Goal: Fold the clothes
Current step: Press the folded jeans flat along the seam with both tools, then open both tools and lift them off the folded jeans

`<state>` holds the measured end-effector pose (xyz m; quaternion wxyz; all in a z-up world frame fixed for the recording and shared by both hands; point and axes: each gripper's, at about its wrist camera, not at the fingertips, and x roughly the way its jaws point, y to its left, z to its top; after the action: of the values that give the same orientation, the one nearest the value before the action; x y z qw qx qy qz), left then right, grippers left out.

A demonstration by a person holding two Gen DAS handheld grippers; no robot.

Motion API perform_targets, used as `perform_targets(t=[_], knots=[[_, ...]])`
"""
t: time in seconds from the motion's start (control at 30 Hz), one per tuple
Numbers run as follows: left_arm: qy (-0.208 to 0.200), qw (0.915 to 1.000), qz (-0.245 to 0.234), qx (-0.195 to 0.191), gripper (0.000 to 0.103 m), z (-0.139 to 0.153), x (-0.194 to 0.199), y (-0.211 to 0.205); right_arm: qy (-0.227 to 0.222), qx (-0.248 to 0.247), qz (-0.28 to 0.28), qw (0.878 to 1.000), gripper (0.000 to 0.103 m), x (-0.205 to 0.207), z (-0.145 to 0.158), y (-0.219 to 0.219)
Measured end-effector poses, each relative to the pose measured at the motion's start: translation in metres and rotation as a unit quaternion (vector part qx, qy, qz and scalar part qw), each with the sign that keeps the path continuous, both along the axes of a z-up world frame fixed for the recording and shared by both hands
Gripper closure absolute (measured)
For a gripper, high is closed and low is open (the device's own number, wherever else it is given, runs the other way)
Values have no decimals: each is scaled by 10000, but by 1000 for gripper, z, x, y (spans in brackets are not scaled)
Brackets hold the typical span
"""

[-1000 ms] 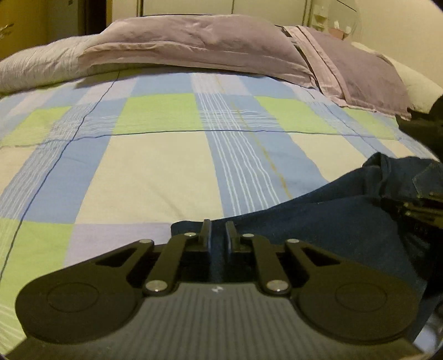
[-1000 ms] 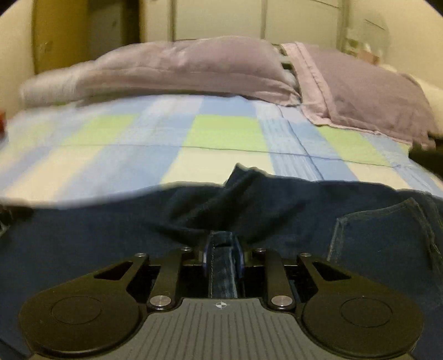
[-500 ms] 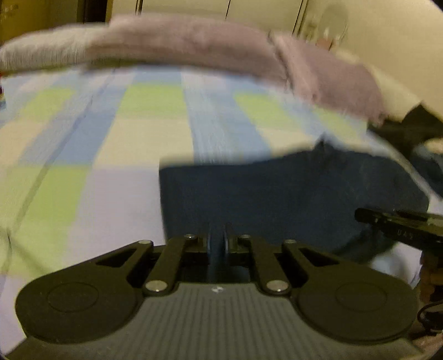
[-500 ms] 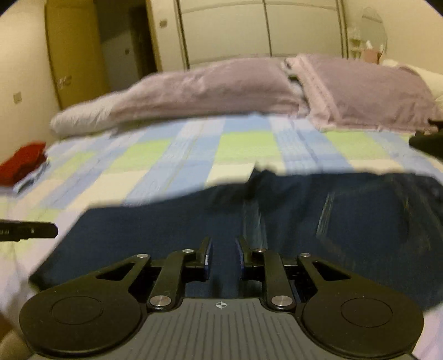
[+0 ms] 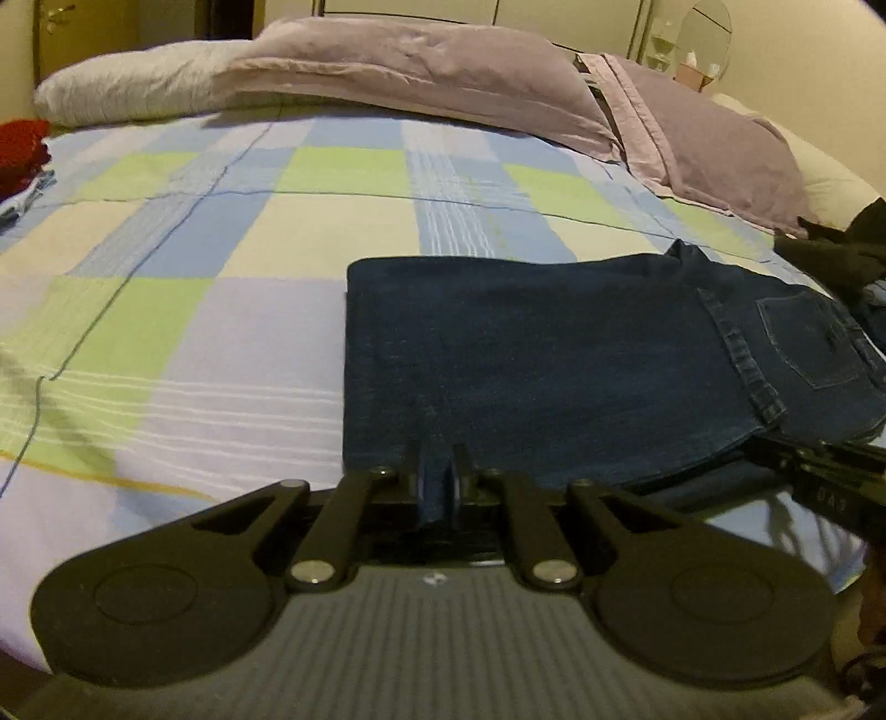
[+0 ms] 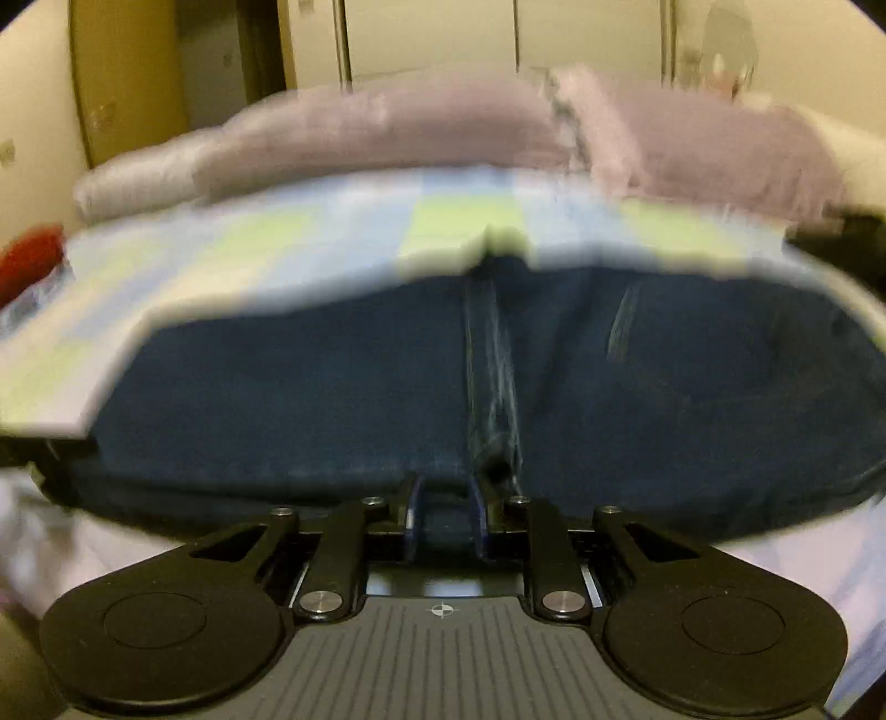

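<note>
Dark blue jeans [image 5: 554, 360] lie folded flat on the checked bedspread [image 5: 221, 232], back pocket at the right. My left gripper [image 5: 440, 459] is shut on the near edge of the jeans, close to their left fold. In the blurred right wrist view the same jeans [image 6: 332, 387] spread across the middle, a seam running up the centre. My right gripper [image 6: 446, 487] is shut on a thicker bunch of denim at their near edge. That right gripper's black body [image 5: 819, 471] shows at the right edge of the left wrist view.
Two lilac pillows [image 5: 432, 66] and a white one [image 5: 127, 94] lie across the head of the bed. A red garment [image 5: 19, 147] sits at the far left edge, dark clothes [image 5: 830, 249] at the far right. Wardrobe doors [image 6: 581, 33] stand behind.
Both grippers have drawn the jeans back toward the near edge of the bed, and the jeans have gone from bunched to a flat folded rectangle. Both grips have held throughout.
</note>
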<state>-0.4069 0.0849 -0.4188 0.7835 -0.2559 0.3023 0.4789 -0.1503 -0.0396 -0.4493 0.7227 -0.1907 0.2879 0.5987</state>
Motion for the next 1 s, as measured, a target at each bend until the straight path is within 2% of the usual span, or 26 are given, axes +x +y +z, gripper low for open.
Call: perform_targets(t=[0.07, 0.27, 0.3, 0.33, 0.4, 0.47, 0.67, 1.0], knots=[[105, 9999, 102, 32, 93, 9, 1, -7, -68, -122, -96, 9999, 83, -6, 9, -2], [225, 9996, 28, 157, 92, 34, 0, -44, 489, 98, -562, 9972, 81, -15, 35, -43], [247, 9995, 5, 189, 91, 38, 0, -52, 566, 86, -640, 9963, 75, -17, 37, -50], [272, 9994, -14, 223, 90, 40, -1, -59, 601, 80, -697, 9957, 62, -17, 40, -56], [310, 9991, -17, 291, 87, 45, -3, -73, 635, 95, -794, 9948, 50, -19, 48, -68], [325, 9989, -15, 340, 81, 50, -6, -85, 624, 179, -842, 9943, 50, -22, 58, -81], [375, 9977, -41, 560, 75, 65, -13, -119, 551, 291, -1044, 9926, 49, -28, 77, -109], [318, 9962, -223, 784, 75, 83, -20, -152, 529, 451, -1113, 9914, 49, -37, 92, -144]])
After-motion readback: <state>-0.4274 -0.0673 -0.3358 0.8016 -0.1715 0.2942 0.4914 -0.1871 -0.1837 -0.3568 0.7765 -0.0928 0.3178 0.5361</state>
